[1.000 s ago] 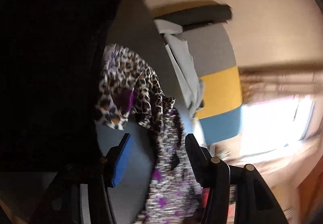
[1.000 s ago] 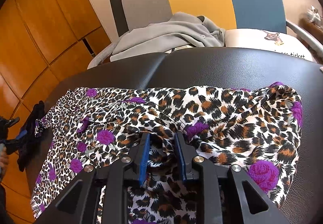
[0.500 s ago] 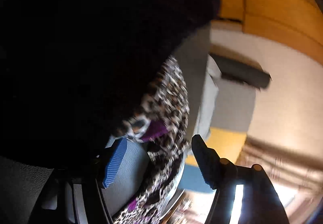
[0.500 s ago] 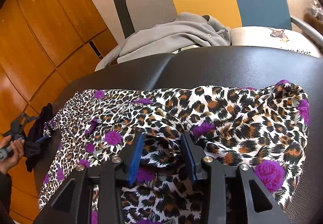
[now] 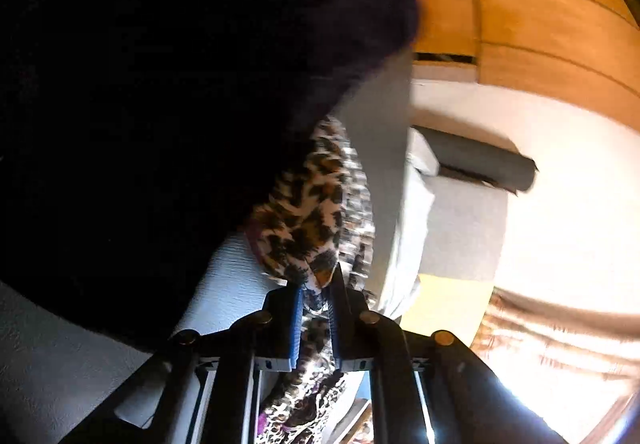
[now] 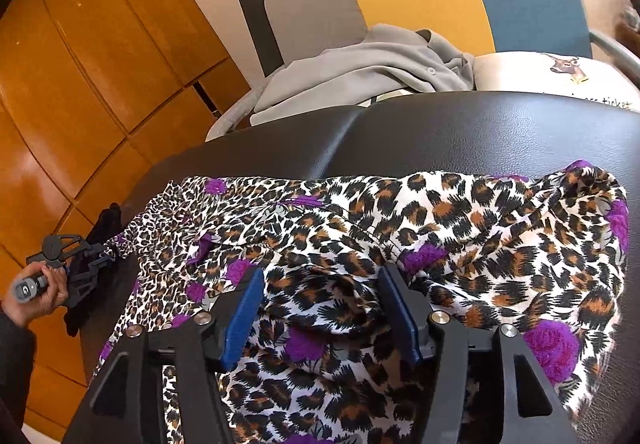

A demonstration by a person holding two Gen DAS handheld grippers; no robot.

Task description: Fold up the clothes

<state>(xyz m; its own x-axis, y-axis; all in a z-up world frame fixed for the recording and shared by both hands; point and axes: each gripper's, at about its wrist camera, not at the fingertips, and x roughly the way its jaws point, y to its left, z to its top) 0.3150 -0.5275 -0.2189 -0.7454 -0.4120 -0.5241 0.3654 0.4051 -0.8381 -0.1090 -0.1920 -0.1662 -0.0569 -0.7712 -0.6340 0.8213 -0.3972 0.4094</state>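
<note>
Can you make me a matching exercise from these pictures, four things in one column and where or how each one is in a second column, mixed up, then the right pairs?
Things:
1. leopard-print garment
2. grey garment
3. left gripper
4. right gripper

Place or state:
A. heaped on the chair seat
B. fingers apart over a bunch of cloth
C. spread on the black padded surface
D. fingers closed on an edge of patterned cloth

Pairs: 1-C, 2-A, 3-D, 4-B
</note>
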